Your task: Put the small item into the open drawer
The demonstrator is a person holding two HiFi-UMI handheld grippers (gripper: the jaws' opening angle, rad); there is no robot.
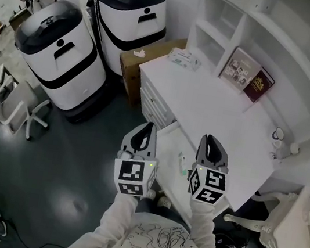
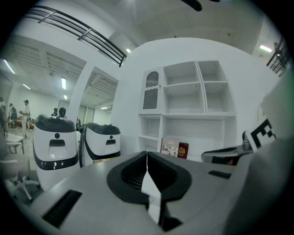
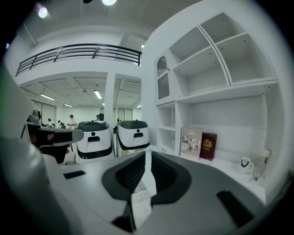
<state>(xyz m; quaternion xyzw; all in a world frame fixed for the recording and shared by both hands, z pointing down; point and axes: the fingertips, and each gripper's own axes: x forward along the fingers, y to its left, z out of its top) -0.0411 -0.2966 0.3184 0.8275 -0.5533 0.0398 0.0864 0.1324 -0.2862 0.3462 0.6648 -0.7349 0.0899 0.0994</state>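
Left: your left gripper (image 1: 147,128) has its jaws pressed together on nothing | Right: your right gripper (image 1: 209,140) is likewise closed and empty | Item: the small item (image 1: 182,163) lies inside the open drawer (image 1: 169,151), between your two grippers.

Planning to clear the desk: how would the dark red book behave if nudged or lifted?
The dark red book stands on edge against the shelf back, so a nudge would probably topple it. Its straight, flat cover suggests stiff board, likely easy to pinch. Shorter than the grey book beside it, probably light.
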